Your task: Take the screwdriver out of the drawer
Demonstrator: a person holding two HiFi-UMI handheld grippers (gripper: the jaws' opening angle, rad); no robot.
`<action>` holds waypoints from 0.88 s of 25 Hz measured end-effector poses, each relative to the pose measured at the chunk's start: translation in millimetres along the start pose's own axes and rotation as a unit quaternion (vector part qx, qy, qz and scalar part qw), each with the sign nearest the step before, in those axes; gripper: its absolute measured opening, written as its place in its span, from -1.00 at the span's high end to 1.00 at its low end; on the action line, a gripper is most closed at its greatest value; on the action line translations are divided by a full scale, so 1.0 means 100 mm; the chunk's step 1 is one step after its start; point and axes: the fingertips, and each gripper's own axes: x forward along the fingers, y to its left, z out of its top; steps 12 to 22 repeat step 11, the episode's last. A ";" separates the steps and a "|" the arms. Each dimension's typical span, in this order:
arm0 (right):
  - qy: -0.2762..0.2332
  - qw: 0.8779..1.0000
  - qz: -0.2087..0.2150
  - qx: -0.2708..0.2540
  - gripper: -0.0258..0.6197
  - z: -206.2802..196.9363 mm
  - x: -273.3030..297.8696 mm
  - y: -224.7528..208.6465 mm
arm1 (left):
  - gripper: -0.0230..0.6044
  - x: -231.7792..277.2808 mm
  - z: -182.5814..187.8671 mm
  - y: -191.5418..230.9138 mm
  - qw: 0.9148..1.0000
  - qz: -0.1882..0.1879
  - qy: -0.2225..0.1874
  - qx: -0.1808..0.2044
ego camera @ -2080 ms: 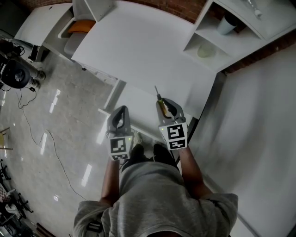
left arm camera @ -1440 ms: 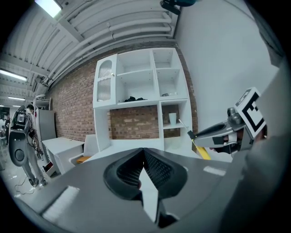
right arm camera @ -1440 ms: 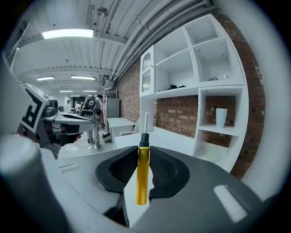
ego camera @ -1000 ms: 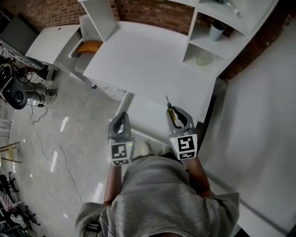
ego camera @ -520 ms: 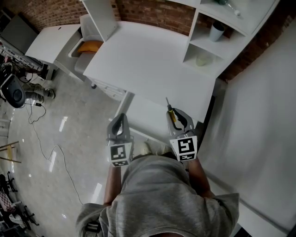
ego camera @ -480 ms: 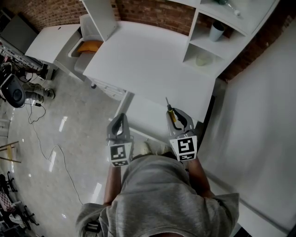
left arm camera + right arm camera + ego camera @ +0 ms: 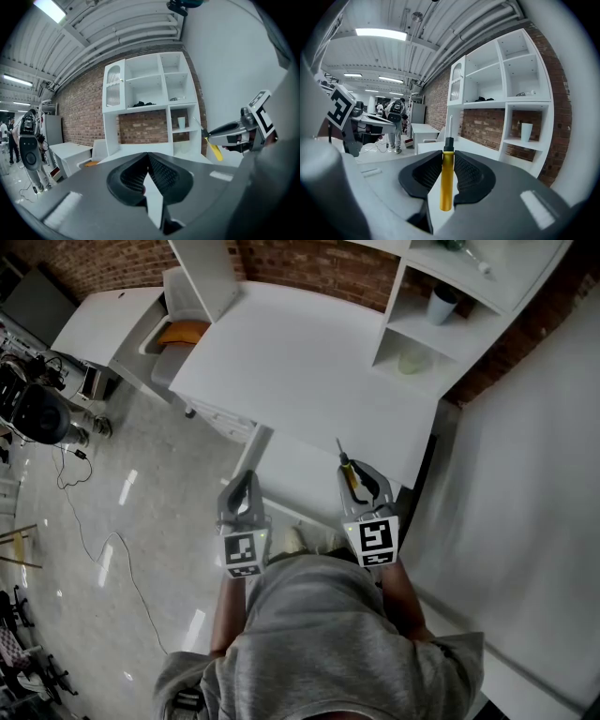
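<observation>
While poised before the table (image 7: pixel 300 362), clamps the yellow-handled screwdriver (image 7: pixel 447 183) between the right tongs (image 7: pixel 448 157), shaft jutting ahead past their tips. Holds the left tongs (image 7: pixel 149 161) alongside, pressed together, empty.

Standing here, I can read no word, number or brand name on anything. The only signs are black-and-white square code patterns: one marker (image 7: pixel 243 550) on the cube at the back of the left gripper (image 7: pixel 244 484), another marker (image 7: pixel 373 537) on the cube of the right gripper (image 7: pixel 355 474). Neither spells anything legible.
</observation>
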 end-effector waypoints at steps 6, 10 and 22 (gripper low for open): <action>0.002 1.000 0.002 0.000 0.66 -0.01 0.02 0.02 | 0.89 0.00 -0.03 0.01 1.000 0.001 0.003 -0.001; 0.002 1.000 0.002 0.003 0.66 -0.01 0.04 0.00 | 0.89 0.02 -0.03 0.02 1.000 0.001 0.004 -0.003; 0.002 1.000 0.002 0.003 0.66 0.00 0.04 -0.01 | 0.89 0.03 -0.03 0.02 1.000 0.001 0.004 -0.003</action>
